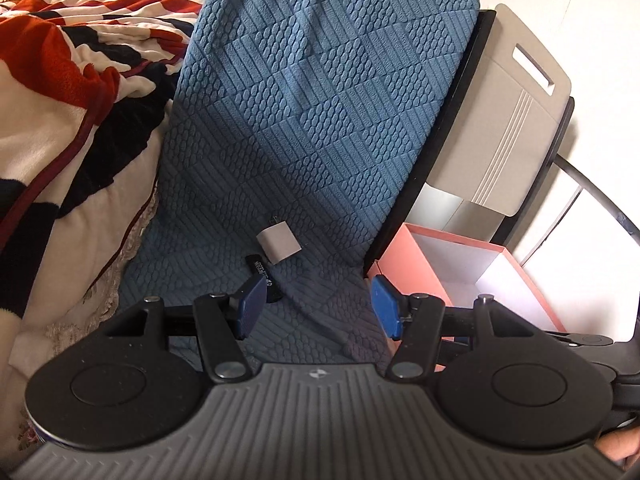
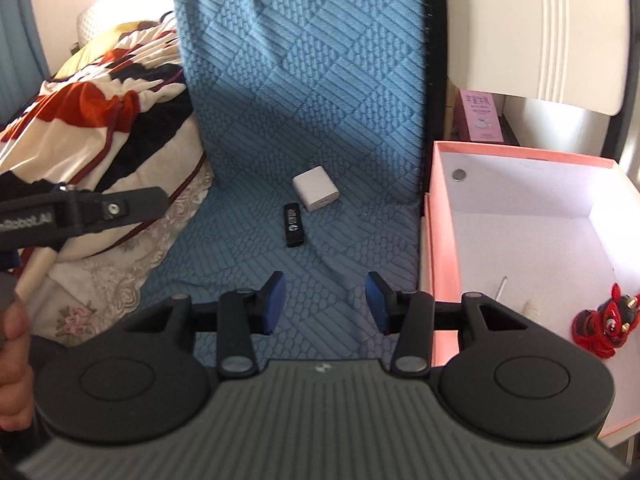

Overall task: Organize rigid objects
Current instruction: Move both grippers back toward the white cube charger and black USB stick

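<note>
Fabric of a textured blue weave, a quilted cover, fills the middle of both wrist views, and two small rigid things lie on it just above centre frame in the right wrist view: a white cube-shaped plug adapter and, just below and left of it, a slim black lighter-like stick with pale print, the two lying close together, whether touching cannot be told. In the left wrist view the same adapter sits near mid-frame, with the black stick partly hidden behind the gripper's left blue pad. The left gripper hangs over the blue cover with its blue-padded jaws standing apart and nothing between them. The right gripper is likewise spread, its pads empty, low in its frame below the two items. At the right of the right wrist view stands an open pink cardboard box with a white inside, holding a small grey disc near its upper left corner, a thin metal pin and a red and black figurine at the lower right. A red, black and cream striped blanket lies bunched at the left.
</note>
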Demonstrator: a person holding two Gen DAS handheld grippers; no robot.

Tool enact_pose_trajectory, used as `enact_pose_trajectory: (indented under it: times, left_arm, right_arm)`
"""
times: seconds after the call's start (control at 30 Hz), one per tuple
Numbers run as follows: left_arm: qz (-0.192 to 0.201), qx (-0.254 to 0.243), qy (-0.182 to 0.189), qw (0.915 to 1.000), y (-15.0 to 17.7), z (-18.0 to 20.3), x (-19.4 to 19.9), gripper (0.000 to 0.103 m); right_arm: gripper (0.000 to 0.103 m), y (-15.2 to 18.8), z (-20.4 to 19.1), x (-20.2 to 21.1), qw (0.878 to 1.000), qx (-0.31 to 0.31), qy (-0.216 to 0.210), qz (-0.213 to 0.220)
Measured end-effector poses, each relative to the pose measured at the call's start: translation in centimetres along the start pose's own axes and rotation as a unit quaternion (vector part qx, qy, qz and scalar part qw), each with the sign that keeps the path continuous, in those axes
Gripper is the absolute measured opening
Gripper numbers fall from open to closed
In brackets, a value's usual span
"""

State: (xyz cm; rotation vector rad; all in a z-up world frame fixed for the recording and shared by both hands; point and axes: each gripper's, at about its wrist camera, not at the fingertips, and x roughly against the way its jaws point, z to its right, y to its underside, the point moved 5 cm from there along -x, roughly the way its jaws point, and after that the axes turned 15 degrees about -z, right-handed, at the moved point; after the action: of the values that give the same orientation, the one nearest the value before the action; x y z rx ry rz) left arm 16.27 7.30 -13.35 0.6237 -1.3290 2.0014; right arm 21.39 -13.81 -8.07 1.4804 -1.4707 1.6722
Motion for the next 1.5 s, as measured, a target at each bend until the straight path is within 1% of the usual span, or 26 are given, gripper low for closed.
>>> enact_pose_trajectory:
  times: [0.13,0.23,0.4,0.47,0.53,0.67,0.93,1.17,1.27,1.37,1.43,1.5]
  left_arm:
    - [-0.009,0.017,0.009,0.9998,0.8,-0.8,-0.9,0.064]
    - [-0.018,0.016,0.005,0.9997,1.2,-1.0,-1.7,0.064]
    - [-0.023,0.015,0.001,0.9996,1.4,-1.1,-2.7,0.064]
    - [-0.032,0.020,0.003,0.9993,1.3,-1.3,-3.6,0.064]
    - [-0.043,0.024,-0.004,0.9988,1.2,-1.7,-4.6,0.064]
    - [-0.053,0.029,-0.007,0.9982,0.8,-2.1,-6.0,0.064]
    - [-0.072,0.037,-0.015,0.9966,0.0,-2.1,-8.6,0.064]
    - [-0.086,0.047,-0.018,0.9950,0.1,-2.8,-10.2,0.064]
    - [-0.092,0.054,-0.011,0.9942,-0.1,-3.1,-10.8,0.064]
    - [-0.101,0.059,-0.007,0.9931,-0.3,-3.2,-11.6,0.064]
    - [-0.106,0.053,-0.012,0.9929,-0.3,-3.0,-12.0,0.064]
    - [-0.112,0.052,-0.009,0.9923,-0.4,-2.9,-12.4,0.064]
  right_arm:
    - [0.047,0.3,-0.7,-0.5,1.000,0.004,0.002,-0.003]
    - [0.047,0.7,-0.6,-0.9,1.000,0.003,0.007,-0.008]
    - [0.047,1.2,0.1,-1.4,1.000,-0.010,0.016,-0.012]
    - [0.047,1.0,0.3,-1.6,0.999,-0.026,0.022,-0.021]
    - [0.047,0.7,0.3,-1.8,0.999,-0.038,0.015,-0.023]
    - [0.047,0.0,-0.4,-2.3,0.999,-0.017,0.034,-0.015]
    - [0.047,-1.2,0.6,-3.9,0.999,-0.028,0.024,-0.019]
    - [0.047,-2.2,1.3,-5.2,0.999,-0.038,-0.004,-0.010]
    - [0.047,-3.0,1.1,-5.8,1.000,-0.027,-0.006,-0.007]
    - [0.047,-3.9,0.7,-6.7,1.000,0.002,0.014,-0.002]
    - [0.047,-4.6,0.7,-7.2,1.000,0.005,0.008,-0.002]
    - [0.047,-5.1,0.7,-7.6,1.000,0.003,-0.003,-0.001]
